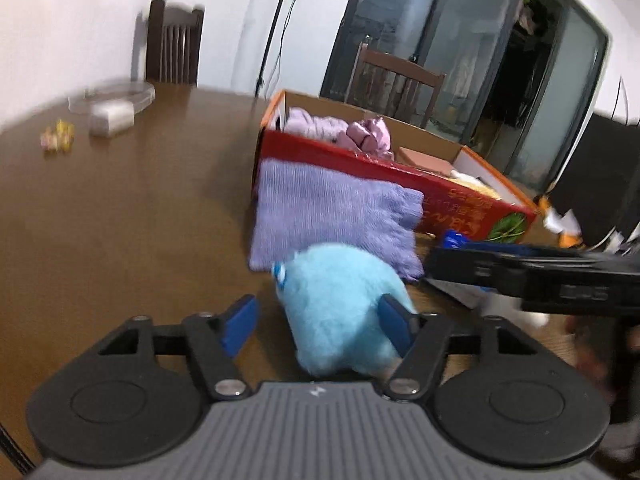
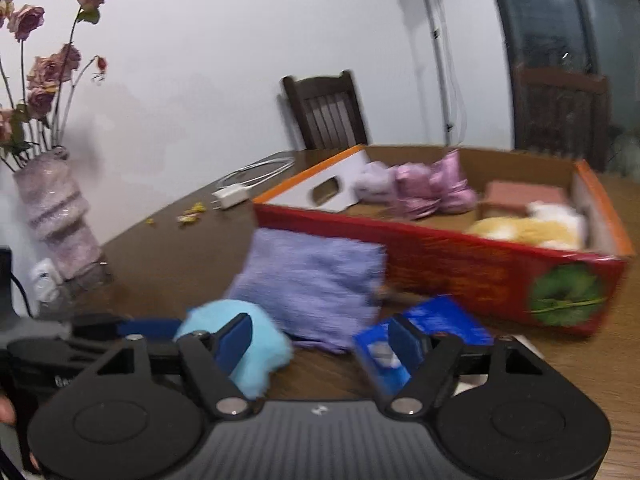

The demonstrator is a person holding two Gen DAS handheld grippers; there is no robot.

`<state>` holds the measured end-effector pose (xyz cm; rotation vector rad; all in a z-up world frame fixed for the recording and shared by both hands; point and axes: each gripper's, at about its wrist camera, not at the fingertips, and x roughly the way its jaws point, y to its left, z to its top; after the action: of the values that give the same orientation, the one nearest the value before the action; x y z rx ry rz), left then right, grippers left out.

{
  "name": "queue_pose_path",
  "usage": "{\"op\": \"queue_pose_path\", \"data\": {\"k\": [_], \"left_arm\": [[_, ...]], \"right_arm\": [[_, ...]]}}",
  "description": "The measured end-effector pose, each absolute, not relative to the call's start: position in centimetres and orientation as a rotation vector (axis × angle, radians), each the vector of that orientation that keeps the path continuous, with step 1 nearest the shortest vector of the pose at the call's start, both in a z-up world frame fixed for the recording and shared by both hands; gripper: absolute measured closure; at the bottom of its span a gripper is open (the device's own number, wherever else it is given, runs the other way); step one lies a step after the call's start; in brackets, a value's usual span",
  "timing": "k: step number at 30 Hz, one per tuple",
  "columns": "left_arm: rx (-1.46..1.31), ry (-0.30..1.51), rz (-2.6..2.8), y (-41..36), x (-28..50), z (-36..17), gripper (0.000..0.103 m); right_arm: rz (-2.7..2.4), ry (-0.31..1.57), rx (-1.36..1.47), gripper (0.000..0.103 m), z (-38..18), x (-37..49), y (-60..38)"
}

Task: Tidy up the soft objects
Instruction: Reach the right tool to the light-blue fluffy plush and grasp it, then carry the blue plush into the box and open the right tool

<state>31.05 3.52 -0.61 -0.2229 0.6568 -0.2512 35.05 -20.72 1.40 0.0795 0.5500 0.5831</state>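
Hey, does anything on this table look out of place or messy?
The purple knitted cloth slumps against the red box's outer wall, not inside. Small yellow scraps lie scattered near the charger.

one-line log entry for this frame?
left hand-held gripper: open, around blue plush toy | right hand-held gripper: open, empty | purple knit cloth: leaning on red box

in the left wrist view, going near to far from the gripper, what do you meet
left gripper → blue plush → purple knit cloth → red box → pink plush inside it → chair
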Motion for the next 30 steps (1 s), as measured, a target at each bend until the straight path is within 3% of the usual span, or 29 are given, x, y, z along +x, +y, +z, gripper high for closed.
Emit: {"op": "queue_pose_path", "data": {"k": [5, 9, 12, 22, 30], "left_arm": [[-0.266, 0.638, -0.287, 4.7, 30.1, -0.5, 0.060], [-0.324, 0.648, -0.302, 5.7, 30.1, -0.7, 0.064], [-0.338, 0.647, -0.318, 5.7, 29.3, -0.9, 0.066], [-0.321, 0.645, -0.479, 3.8, 27.0, 0.0, 0.067], [-0.332, 0.486, -0.536, 3.2, 33.2, 5.8, 0.067]], "right_arm": [[0.667, 0.608, 0.135, 0.042, 0.7, 36.5, -17.7], [0.659, 0.659, 0.199, 0.044, -0.4, 37.0, -17.1], [0.676, 0.685, 0.255, 0.060, -0.8, 35.8, -17.5], [0.557, 0.678, 0.247, 0.064, -0.5, 28.1, -20.5], [0.518, 0.503, 0.209, 0.065, 5.7, 31.3, -22.0]]}}
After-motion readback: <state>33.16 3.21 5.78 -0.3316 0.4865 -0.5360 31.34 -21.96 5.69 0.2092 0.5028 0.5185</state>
